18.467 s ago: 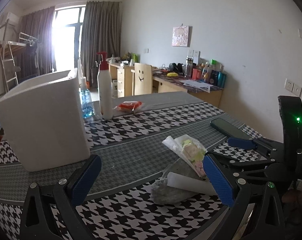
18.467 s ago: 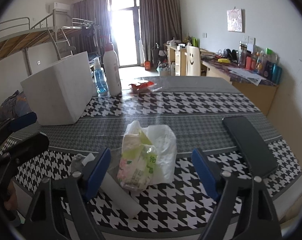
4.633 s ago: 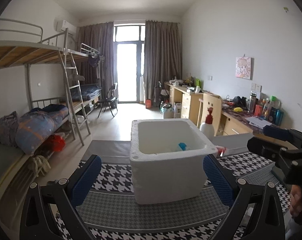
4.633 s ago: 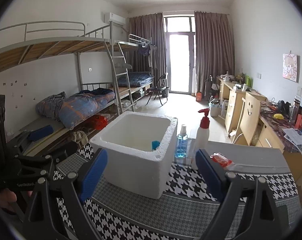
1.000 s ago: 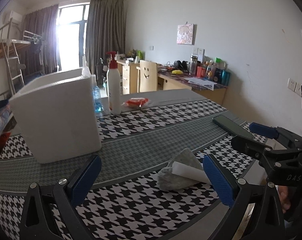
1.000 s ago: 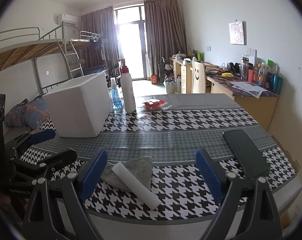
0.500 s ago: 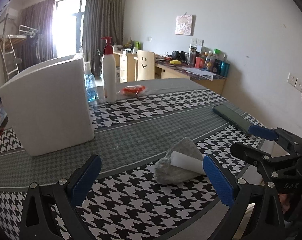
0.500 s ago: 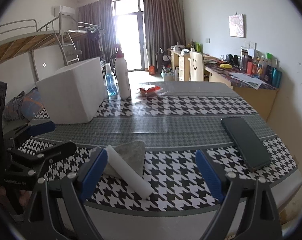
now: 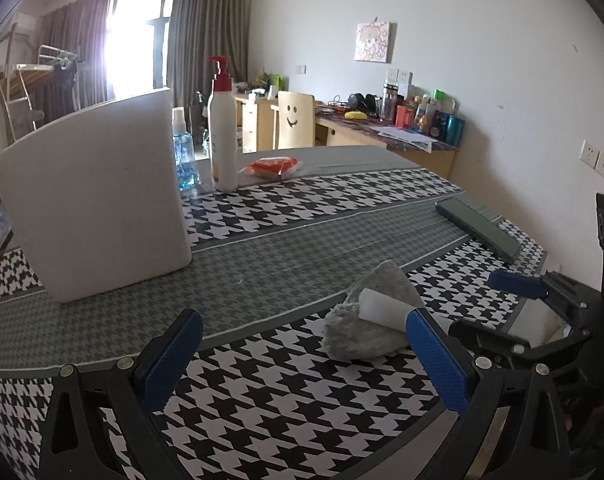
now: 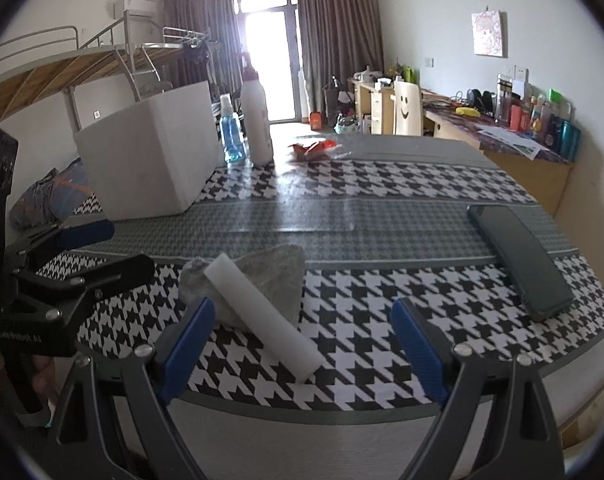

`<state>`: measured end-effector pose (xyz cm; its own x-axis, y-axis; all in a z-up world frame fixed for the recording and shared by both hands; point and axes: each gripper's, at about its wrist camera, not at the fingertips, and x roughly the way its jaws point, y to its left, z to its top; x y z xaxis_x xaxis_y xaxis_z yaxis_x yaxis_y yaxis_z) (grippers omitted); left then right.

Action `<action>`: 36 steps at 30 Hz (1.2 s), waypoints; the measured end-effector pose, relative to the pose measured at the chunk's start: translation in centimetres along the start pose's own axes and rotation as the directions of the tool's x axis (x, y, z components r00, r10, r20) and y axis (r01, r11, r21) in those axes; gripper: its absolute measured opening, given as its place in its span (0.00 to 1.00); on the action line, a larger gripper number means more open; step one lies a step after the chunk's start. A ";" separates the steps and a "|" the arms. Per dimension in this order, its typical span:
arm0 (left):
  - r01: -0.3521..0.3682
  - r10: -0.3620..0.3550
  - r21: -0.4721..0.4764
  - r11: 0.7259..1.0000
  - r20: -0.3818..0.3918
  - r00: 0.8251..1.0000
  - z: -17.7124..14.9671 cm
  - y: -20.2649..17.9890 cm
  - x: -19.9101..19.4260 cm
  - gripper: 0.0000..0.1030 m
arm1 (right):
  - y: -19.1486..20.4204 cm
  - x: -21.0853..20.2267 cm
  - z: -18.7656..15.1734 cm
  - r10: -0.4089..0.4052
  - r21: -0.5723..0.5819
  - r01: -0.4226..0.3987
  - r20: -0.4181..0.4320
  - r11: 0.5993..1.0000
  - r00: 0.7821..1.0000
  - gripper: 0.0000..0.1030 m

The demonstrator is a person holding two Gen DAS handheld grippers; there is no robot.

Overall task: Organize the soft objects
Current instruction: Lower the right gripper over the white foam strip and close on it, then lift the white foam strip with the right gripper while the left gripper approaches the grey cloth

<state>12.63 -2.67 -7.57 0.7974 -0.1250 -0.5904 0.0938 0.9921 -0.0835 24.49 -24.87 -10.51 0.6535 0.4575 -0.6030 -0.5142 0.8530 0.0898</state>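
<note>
Houndstooth table [image 10: 361, 300] bears grey cloth [image 10: 270, 276]; bunk bed [image 10: 62, 64] behind; both hand-held grippers [image 9: 302, 356] [image 10: 302, 340] gape wide, empty.

Small white lettering sits on the black body of the left tool [image 10: 90, 256], too blurred to read; nothing else carries legible text.

A cloth [image 10: 276, 280] lies near the desk's [image 10: 381, 216] front edge, with a foam roll [image 10: 262, 312] across it, one end reaching toward that edge. A phone [image 10: 517, 256] lies by the right edge. A foam box [image 10: 150, 156] stands toward the back left; beside it, nearer the back edge, stand a spray bottle [image 10: 230, 130] and a pump bottle [image 10: 257, 118], then a snack packet [image 10: 313, 148].
</note>
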 end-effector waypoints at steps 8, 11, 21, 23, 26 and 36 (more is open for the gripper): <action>0.009 -0.009 -0.010 1.000 -0.017 1.000 0.0 0.2 0.9 0.99 | -0.4 1.4 -0.8 0.017 -0.011 -0.017 -0.046 1.000 0.999 0.90; 0.006 -0.006 -0.009 1.000 -0.019 1.000 -0.1 0.3 1.0 0.99 | -0.8 1.6 -0.8 0.047 0.009 -0.046 -0.051 0.999 0.998 0.86; 0.001 -0.001 -0.005 1.000 -0.028 1.000 -0.3 0.2 1.4 0.99 | -0.2 2.6 -1.3 0.099 -0.002 -0.100 -0.102 0.995 0.990 0.53; 0.002 -0.002 -0.002 1.000 -0.032 0.999 -0.3 0.1 1.5 0.99 | -0.1 2.8 -1.6 0.103 -0.009 -0.104 -0.110 0.995 0.989 0.46; 0.003 -0.003 0.003 1.000 -0.034 0.999 -0.3 -0.1 1.6 0.99 | 0.0 2.5 -1.7 0.097 -0.019 -0.100 -0.109 0.995 0.989 0.38; 0.015 -0.014 0.023 1.000 -0.029 0.999 -0.4 -1.0 1.5 0.99 | -0.1 1.0 -1.4 0.112 -0.027 -0.115 -0.088 0.993 0.990 0.13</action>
<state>13.50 -3.90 -8.67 0.7785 -0.1390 -0.6121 0.1191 0.9902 -0.0734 24.44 -24.85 -12.26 0.5405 0.5263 -0.6564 -0.6004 0.7878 0.1374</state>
